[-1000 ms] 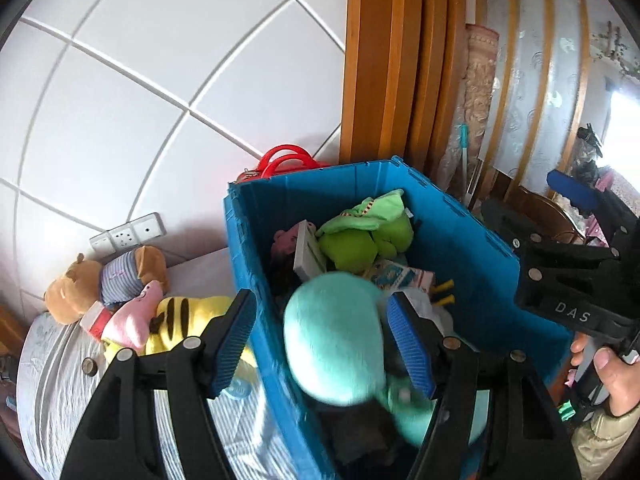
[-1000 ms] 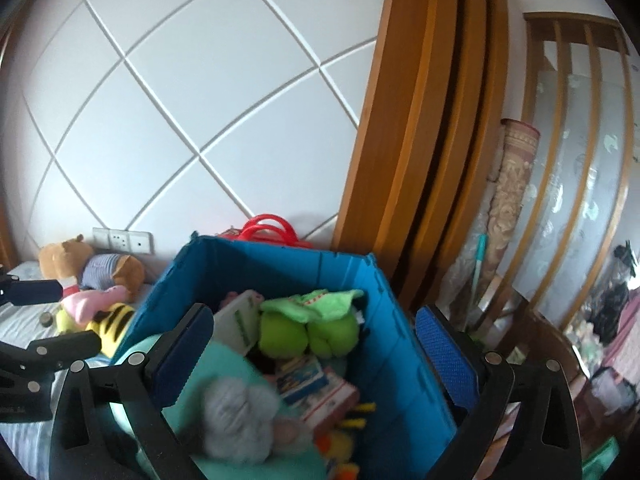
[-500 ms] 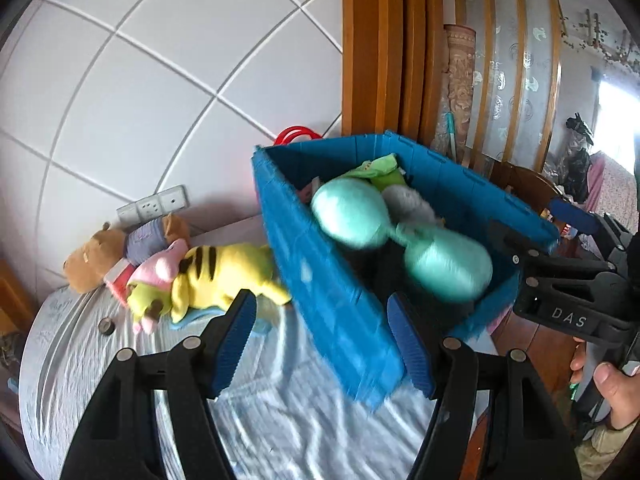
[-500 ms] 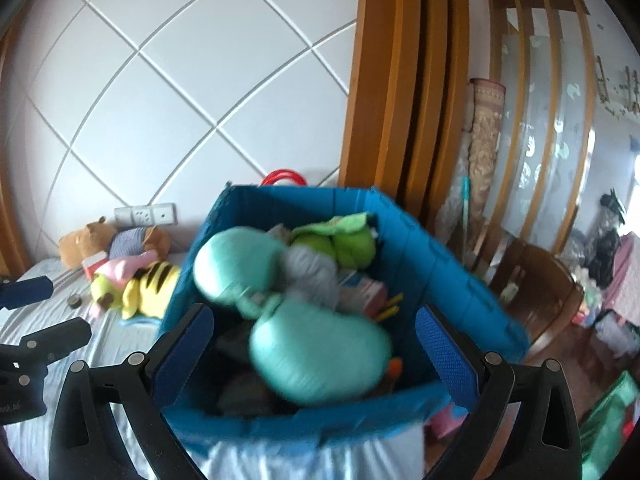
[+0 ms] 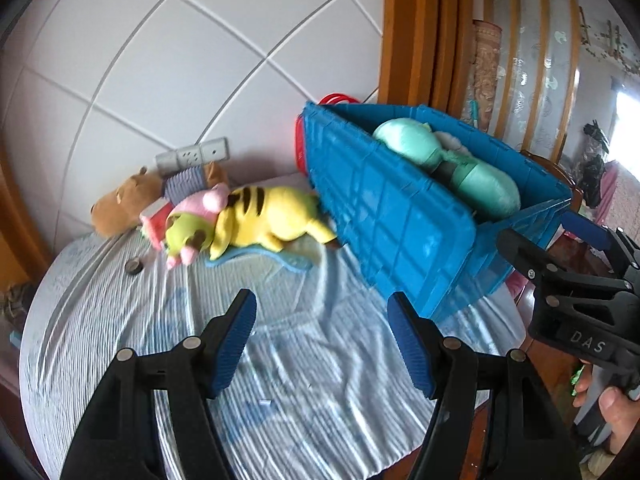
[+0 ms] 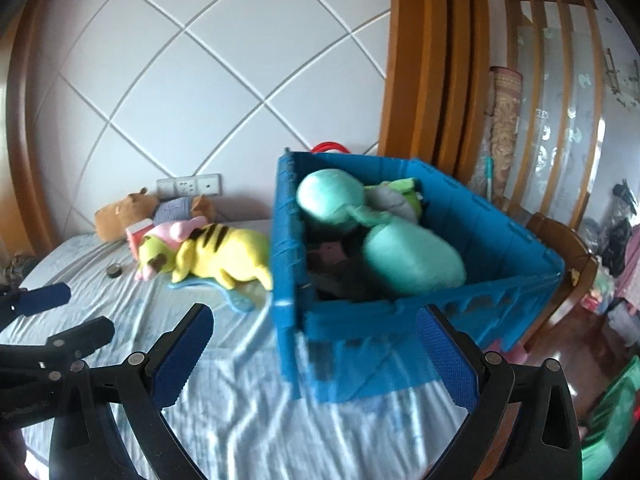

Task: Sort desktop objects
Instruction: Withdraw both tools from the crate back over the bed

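Observation:
A blue crate (image 5: 384, 216) (image 6: 500, 236) stands on the striped sheet at the right and holds a teal plush (image 5: 480, 184) (image 6: 408, 260), a green plush (image 6: 404, 186) and other toys. Left of it lie a yellow striped plush (image 5: 264, 216) (image 6: 224, 252), a pink and green plush (image 5: 192, 228) (image 6: 160, 248) and a brown bear (image 5: 128, 204) (image 6: 124, 212). My left gripper (image 5: 322, 340) hangs open over bare sheet, short of the crate. My right gripper (image 6: 314, 358) is open before the crate's near corner, nothing between its pads.
A small dark round thing (image 5: 133, 267) (image 6: 115, 271) lies on the sheet near the plush pile. A light blue mat (image 5: 260, 258) sticks out under the yellow plush. A wall socket (image 6: 188, 186) sits behind the toys. A wooden chair (image 6: 560, 240) stands right of the bed.
Both grippers have pulled back from over the crate and sunk lower. The teal plush that was between the left fingers now lies in the crate. More of the sheet shows.

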Demonstrator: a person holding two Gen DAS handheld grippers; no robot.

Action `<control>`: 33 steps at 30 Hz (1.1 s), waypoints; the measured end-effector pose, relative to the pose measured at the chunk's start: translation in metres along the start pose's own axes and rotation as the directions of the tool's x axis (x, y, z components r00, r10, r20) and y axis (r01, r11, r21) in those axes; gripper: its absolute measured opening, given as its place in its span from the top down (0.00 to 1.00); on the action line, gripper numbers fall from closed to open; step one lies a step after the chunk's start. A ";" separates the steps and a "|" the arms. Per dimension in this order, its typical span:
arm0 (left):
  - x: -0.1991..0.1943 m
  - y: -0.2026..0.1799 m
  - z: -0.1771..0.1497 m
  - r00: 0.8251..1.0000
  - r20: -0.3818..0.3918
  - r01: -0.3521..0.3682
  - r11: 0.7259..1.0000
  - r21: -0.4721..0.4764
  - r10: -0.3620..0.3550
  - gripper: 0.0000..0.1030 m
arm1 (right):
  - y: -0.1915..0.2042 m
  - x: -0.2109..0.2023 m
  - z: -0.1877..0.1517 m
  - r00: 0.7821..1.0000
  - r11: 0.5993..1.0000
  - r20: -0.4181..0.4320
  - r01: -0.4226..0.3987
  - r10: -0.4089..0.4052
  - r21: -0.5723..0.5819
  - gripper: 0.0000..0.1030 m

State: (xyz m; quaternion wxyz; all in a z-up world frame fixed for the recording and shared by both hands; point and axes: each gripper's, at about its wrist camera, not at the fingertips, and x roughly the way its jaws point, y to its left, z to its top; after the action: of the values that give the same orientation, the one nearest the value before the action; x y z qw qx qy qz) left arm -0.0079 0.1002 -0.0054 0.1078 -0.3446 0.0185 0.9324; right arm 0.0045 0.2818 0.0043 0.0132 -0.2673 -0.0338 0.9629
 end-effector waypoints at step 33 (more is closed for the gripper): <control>0.058 0.124 0.006 0.976 -0.090 -0.213 0.958 -0.194 0.199 0.35 | 0.111 0.090 0.017 0.951 0.938 -0.062 -0.310 0.304 -0.155 0.00</control>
State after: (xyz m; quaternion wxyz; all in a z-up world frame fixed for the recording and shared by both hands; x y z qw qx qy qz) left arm -0.0816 -0.0096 -0.0432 -0.0261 -0.3820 -0.0368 0.9231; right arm -0.0819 0.1744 -0.0352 -0.1584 -0.2873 -0.0702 0.9420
